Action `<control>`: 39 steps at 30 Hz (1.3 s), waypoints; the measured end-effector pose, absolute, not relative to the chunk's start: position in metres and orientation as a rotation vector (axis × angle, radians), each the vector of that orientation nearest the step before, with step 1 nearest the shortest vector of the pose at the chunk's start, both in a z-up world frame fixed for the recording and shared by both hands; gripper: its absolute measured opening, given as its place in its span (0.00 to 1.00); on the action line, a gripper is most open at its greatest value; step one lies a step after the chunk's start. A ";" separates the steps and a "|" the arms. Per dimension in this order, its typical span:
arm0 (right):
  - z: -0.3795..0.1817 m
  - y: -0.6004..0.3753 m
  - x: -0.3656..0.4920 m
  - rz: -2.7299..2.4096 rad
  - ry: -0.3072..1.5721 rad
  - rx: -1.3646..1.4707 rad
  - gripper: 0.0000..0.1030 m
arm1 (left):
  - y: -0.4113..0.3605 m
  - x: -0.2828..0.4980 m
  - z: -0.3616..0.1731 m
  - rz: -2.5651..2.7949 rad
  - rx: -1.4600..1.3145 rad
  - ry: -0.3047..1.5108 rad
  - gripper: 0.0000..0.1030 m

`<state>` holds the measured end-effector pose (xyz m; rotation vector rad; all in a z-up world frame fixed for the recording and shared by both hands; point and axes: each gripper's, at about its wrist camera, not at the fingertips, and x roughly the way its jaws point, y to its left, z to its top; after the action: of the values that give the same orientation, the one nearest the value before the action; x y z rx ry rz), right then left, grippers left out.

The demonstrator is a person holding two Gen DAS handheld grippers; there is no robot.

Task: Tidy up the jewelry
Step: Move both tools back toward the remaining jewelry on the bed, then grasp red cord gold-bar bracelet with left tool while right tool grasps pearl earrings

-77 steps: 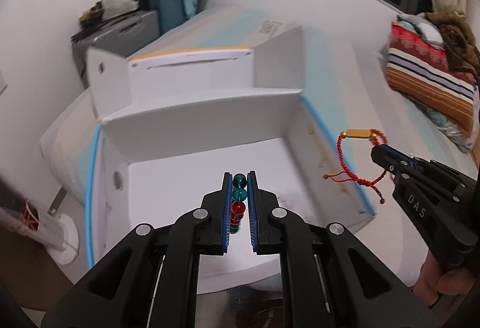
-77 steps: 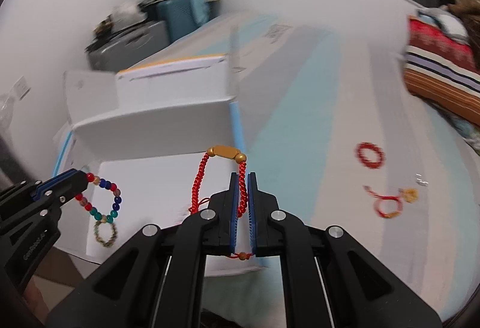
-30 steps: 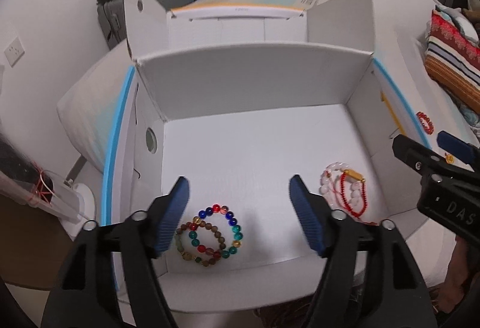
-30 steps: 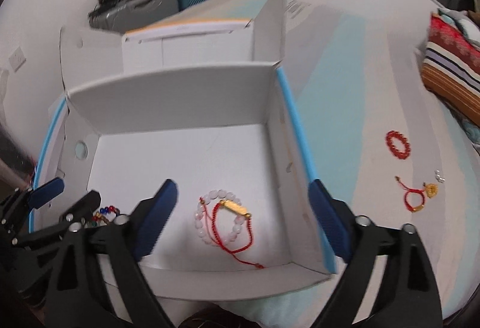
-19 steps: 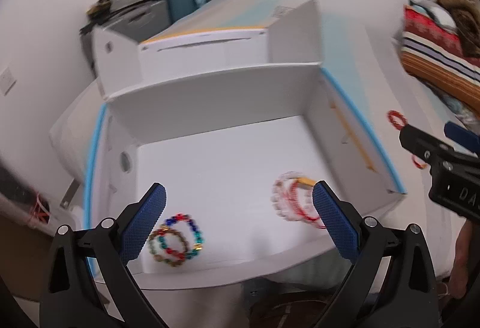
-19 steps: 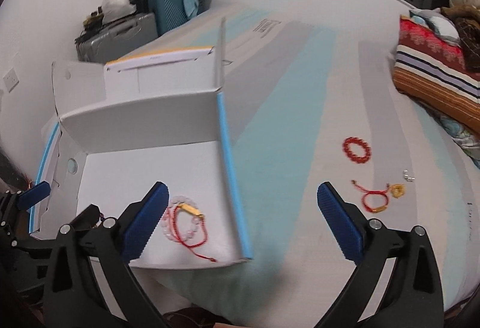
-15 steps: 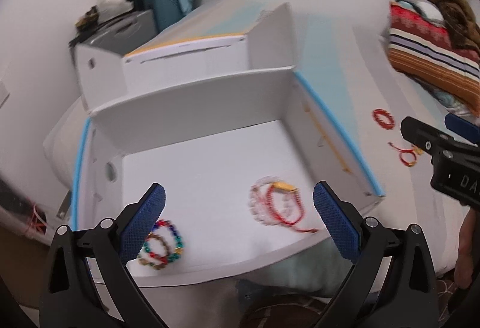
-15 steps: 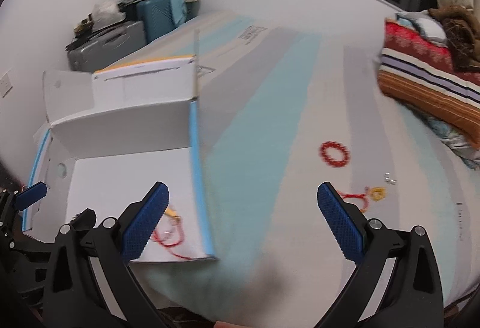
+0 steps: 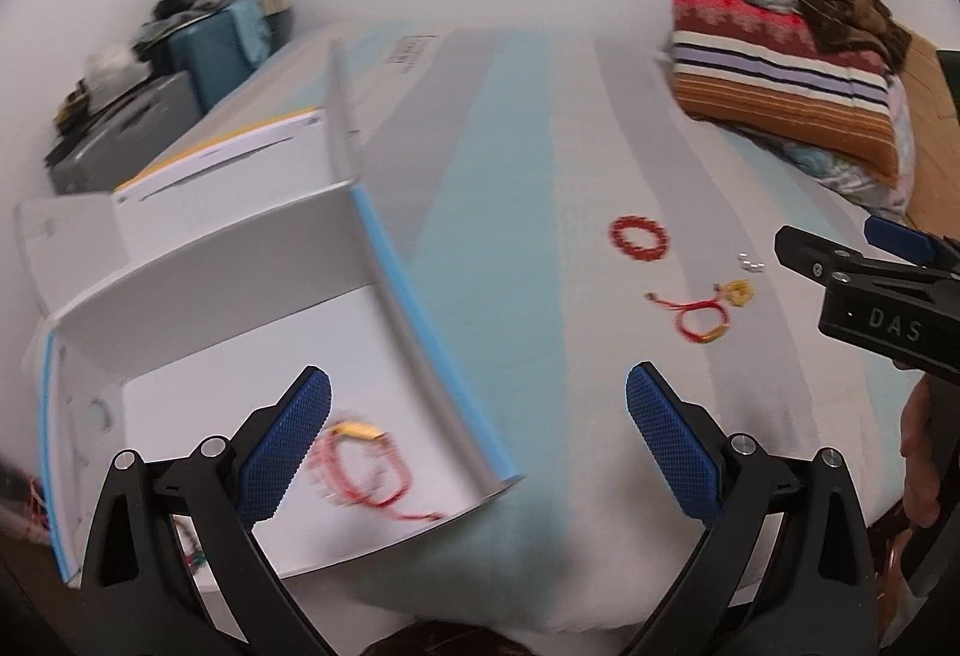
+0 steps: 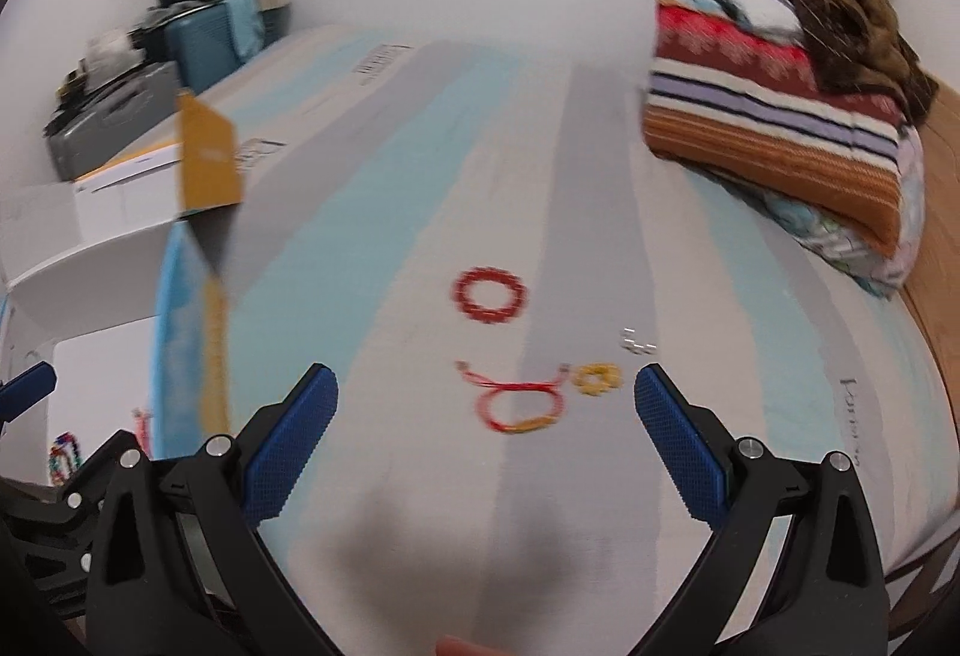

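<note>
Since the earlier frames both grippers have let go of their bracelets inside the white box (image 9: 240, 290) and swung away to the right, over the striped bedsheet (image 10: 390, 212). The left gripper (image 9: 478, 443) stands wide open with nothing between its blue pads, its jaws having just finished opening; it straddles the box's blue-edged right wall, one finger over the box floor and the other over the sheet. The right gripper (image 10: 486, 440) is also spread wide and holds nothing. Inside the box lies the red cord bracelet with the gold bar (image 9: 360, 467), blurred, on the pale bead bracelet; the multicoloured bead bracelet (image 10: 63, 452) shows only at the left edge of the right wrist view. On the sheet, well clear of the box, lie a red bead bracelet (image 10: 489, 294), nearer the camera a red cord bracelet (image 10: 519, 404) with a small yellow charm (image 10: 597, 377) just beside it, and a few tiny silver pieces (image 10: 636, 341) a little further right. The red cord bracelet sits between the right gripper's open fingers in view, untouched. Folded striped blankets (image 10: 774, 104) lie at the far right.
</note>
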<state>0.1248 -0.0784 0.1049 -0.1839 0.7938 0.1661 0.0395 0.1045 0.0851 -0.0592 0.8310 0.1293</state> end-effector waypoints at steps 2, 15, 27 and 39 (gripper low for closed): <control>0.101 -0.099 0.138 0.149 0.807 -0.169 0.93 | 0.090 0.051 0.084 0.105 -0.048 0.833 0.94; 0.039 -0.184 0.222 0.061 0.928 -0.108 0.93 | 0.000 0.134 0.035 -0.012 -0.011 0.902 0.94; -0.025 -0.217 0.273 0.044 0.977 -0.010 0.93 | -0.038 0.202 -0.036 -0.027 0.009 0.965 0.94; -0.065 -0.217 0.308 0.087 1.065 0.011 0.79 | -0.040 0.229 -0.070 0.003 0.017 1.020 0.93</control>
<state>0.3083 -0.2166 -0.0648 0.0113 1.0654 0.0875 0.2286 -0.0398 -0.0703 0.0173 1.0197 0.0033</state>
